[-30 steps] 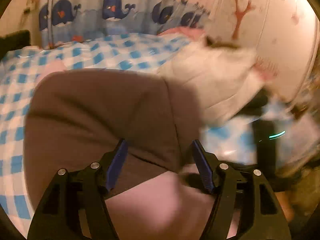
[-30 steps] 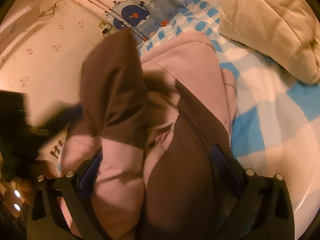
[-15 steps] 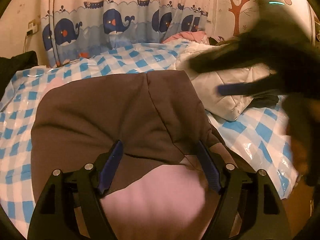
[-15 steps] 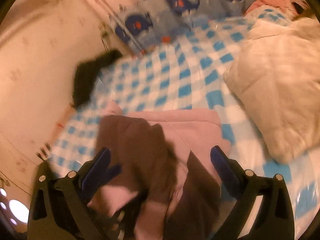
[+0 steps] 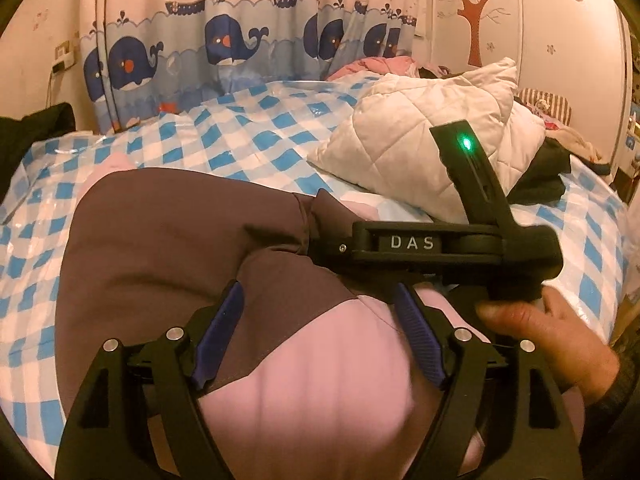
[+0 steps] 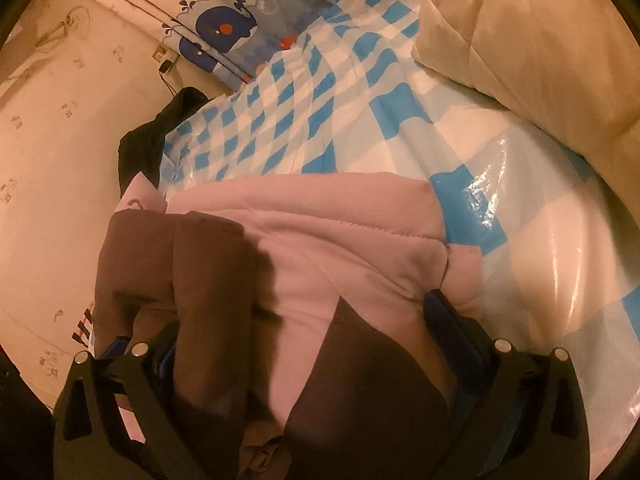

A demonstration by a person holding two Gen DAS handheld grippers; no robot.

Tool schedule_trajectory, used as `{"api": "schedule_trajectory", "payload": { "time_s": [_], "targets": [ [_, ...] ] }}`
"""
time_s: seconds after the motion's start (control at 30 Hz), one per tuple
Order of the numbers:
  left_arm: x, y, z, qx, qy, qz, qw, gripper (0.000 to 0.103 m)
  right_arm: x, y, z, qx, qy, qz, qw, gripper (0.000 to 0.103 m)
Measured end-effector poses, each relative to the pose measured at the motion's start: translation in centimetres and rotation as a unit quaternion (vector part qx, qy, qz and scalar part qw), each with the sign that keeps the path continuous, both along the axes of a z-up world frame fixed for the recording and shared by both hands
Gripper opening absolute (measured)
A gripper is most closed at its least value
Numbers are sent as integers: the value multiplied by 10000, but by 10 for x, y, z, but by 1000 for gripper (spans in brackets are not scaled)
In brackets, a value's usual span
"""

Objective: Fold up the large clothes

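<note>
A large brown and pink padded garment (image 5: 160, 240) lies on the blue-and-white checked bed cover (image 5: 248, 140). My left gripper (image 5: 316, 308) is open, its jaws wide apart just over the garment's brown and pink panels. My right gripper (image 6: 304, 320) is open too, and the garment (image 6: 320, 240) bunches up between its blue pads (image 6: 444, 312). In the left wrist view the right gripper's black body (image 5: 440, 244), marked DAS, lies across the garment, held by a hand.
A white quilted pillow (image 5: 420, 140) lies at the back right of the bed. A whale-print curtain (image 5: 224, 52) hangs behind it. A dark garment (image 6: 148, 140) lies at the bed's far left edge, and another (image 5: 540, 176) behind the pillow.
The right gripper swung up and away from the garment, then came back down onto it beside the left gripper. The left gripper stayed over the garment, open.
</note>
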State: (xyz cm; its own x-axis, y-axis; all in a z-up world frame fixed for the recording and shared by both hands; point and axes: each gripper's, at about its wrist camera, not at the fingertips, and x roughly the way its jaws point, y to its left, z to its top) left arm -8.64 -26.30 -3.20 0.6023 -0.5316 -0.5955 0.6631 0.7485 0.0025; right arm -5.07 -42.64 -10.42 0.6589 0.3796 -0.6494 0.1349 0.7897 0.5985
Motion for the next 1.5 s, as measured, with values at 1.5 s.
{"api": "schedule_trajectory", "payload": {
  "time_s": [1.5],
  "targets": [
    [5, 7, -5, 27, -15, -10, 10000, 75, 5, 23, 38, -663, 166, 602, 9958, 96]
  ]
}}
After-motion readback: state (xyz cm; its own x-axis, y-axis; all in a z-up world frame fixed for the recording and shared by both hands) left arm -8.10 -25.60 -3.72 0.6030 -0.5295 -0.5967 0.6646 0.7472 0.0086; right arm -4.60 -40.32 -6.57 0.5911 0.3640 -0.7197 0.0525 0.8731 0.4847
